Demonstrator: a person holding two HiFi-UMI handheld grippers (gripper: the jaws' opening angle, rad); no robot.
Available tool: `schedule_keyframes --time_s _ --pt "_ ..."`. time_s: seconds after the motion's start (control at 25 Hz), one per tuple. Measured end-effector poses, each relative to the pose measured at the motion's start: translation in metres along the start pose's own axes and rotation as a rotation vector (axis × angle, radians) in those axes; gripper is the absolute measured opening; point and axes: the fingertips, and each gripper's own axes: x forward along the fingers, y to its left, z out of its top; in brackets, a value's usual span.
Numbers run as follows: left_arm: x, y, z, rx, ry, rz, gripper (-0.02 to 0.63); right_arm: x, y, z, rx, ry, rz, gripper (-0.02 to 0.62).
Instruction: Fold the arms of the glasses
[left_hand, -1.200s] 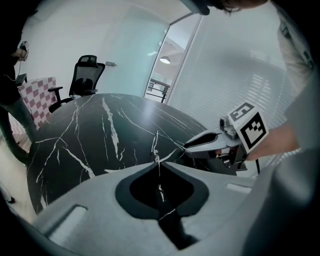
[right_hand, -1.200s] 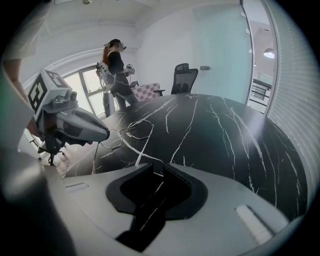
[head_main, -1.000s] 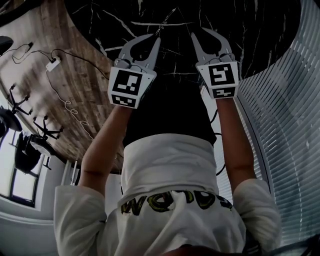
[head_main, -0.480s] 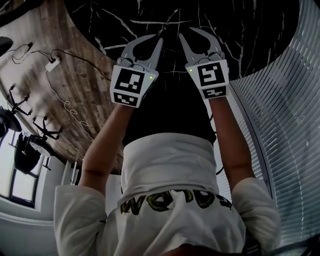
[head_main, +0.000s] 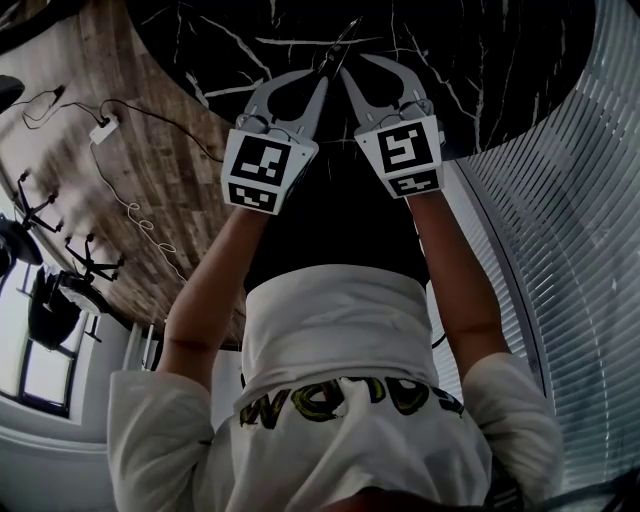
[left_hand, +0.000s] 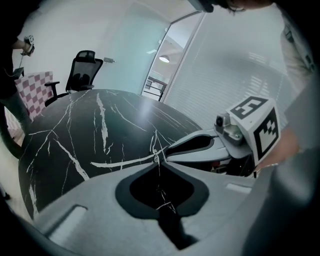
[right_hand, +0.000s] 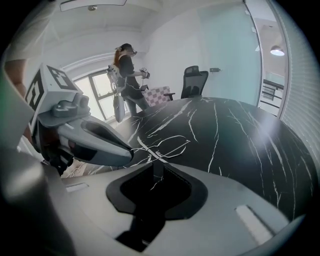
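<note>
- Left tongs (left_hand: 157, 162): clenched, tips together on a thin wire part of the glasses (right_hand: 161, 149). It looks like a spot near a hinge, but the wire is fine and the picture dark, so that spot is a guess.
- Likely reason: this side works as the anchor, pinning the frame so it can't swivel while the other side works.
- Right tongs (right_hand: 157, 164): nearly closed, with only a narrow slit at the tips. A wire strand runs into the slit, so I read it as grasping one arm of the glasses.
- The two tongs sit tip to tip and both pitch down at the tabletop (right_hand: 240, 150). The left tip touches the frame just left of the right tips.
- Glasses: wire-rimmed and very thin, sitting right at both sets of tips, with the lens rims on the far side of the tongs. They are low over the near part of the black marble tabletop. I can't tell whether they rest on it or hang just above.
- Judgement: the fold is in hand but not finished. One side holds while the other is placed to swing the arm in toward the rims.
- Risk: thin wire bends easily or slips out of the pads, so the swing should follow the hinge, not force it.
- Farther out: an office chair (right_hand: 194, 80) at the far edge, a person (right_hand: 127, 75) standing far left by the window, and a cable (head_main: 140, 215) on the wooden floor to the left.
</note>
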Motion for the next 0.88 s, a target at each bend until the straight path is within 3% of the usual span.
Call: schedule_keyframes --time_s 0.48,0.6,0.76,0.88 --pt "0.000 0.001 0.000 -0.003 0.000 0.004 0.008 -0.015 0.005 0.003 -0.028 -0.012 -0.014 0.094" --pt "0.000 0.006 0.002 -0.007 -0.003 0.013 0.006 -0.028 0.009 -0.004 -0.043 -0.005 -0.016 0.145" --pt "0.002 0.008 0.005 0.009 -0.004 0.015 0.006 -0.039 0.018 -0.017 -0.103 0.019 -0.037 0.286" --pt "0.003 0.005 0.005 0.022 0.000 0.011 0.008 -0.045 0.018 -0.018 -0.092 0.000 -0.056 0.313"
